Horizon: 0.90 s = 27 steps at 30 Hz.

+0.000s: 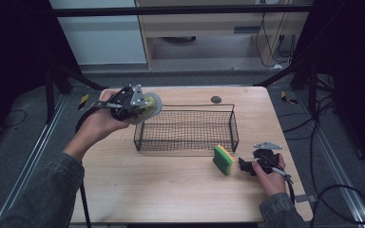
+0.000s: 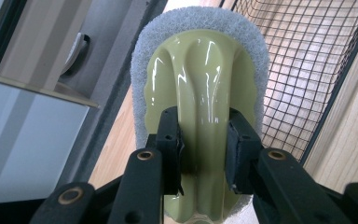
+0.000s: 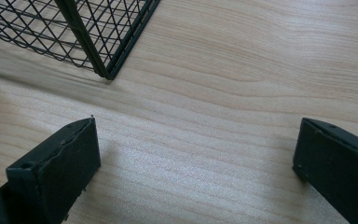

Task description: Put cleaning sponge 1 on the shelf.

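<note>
My left gripper (image 1: 134,105) is raised over the table's far left, by the left end of the black wire basket (image 1: 186,127). It is shut on the pale green handle of a scrub brush (image 2: 204,93) with a white fibre pad; that scrub brush (image 1: 149,107) hangs at the basket's left rim. The left gripper (image 2: 204,151) pinches the handle's ridge from both sides. A green and yellow sponge (image 1: 223,159) stands on edge on the table in front of the basket's right end. Just right of it, my right gripper (image 1: 244,166) rests low, and the right gripper (image 3: 196,154) is open with bare wood between its jaws.
The wooden table (image 1: 161,190) has a small dark round disc (image 1: 216,99) at its far edge. A corner of the basket (image 3: 103,70) lies ahead of the right gripper. A cabinet and cables stand beyond the table. Black frame legs stand at both far corners.
</note>
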Available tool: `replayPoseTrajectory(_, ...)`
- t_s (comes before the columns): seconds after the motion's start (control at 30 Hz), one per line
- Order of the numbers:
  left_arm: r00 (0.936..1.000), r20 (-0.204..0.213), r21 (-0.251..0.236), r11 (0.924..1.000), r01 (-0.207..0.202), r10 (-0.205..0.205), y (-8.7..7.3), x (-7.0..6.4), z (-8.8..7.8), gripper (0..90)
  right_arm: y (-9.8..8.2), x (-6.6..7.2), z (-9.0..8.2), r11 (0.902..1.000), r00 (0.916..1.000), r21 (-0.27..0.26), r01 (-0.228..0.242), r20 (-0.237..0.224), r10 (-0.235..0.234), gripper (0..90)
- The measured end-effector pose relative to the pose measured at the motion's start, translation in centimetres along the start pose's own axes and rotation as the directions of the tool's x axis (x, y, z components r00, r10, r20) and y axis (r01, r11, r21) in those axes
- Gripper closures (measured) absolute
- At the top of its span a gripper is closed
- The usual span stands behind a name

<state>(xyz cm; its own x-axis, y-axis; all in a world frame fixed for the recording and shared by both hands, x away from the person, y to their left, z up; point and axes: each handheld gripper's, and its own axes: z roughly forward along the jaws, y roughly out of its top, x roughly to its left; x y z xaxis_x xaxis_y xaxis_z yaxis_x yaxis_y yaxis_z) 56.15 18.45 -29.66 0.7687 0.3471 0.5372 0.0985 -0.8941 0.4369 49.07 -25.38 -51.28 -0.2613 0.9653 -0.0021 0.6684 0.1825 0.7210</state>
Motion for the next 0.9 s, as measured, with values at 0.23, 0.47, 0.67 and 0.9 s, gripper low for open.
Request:
replayPoseTrajectory(0.23, 0.9999, 0.002, -0.009, 0.9999, -0.012, 0.012, 1.0, -0.5, -0.4, 70.3, 0.0, 0.0, 0.0, 1.0000, 1.0000, -0.001, 0.001, -0.003, -0.001, 0.7)
replayPoseTrajectory(0.47, 0.9984, -0.011, -0.002, 0.9985, -0.055, 0.055, 2.2, -0.7, -0.7, 70.3, 0.0, -0.1, 0.0, 1.0000, 1.0000, -0.003, 0.006, -0.005, -0.006, 0.7)
replayPoseTrajectory(0.67, 0.9980, 0.003, -0.008, 0.9979, -0.064, 0.064, 2.1, -0.4, 0.6, 70.3, 0.0, -0.1, 0.0, 0.9999, 0.9999, -0.002, 0.012, -0.009, -0.012, 0.6)
replayPoseTrajectory(0.9, 0.9957, 0.019, 0.008, 0.9958, -0.091, 0.090, 2.3, -0.4, 1.8, 70.3, 0.0, -0.1, 0.0, 0.9999, 0.9999, -0.002, 0.012, -0.008, -0.012, 0.6)
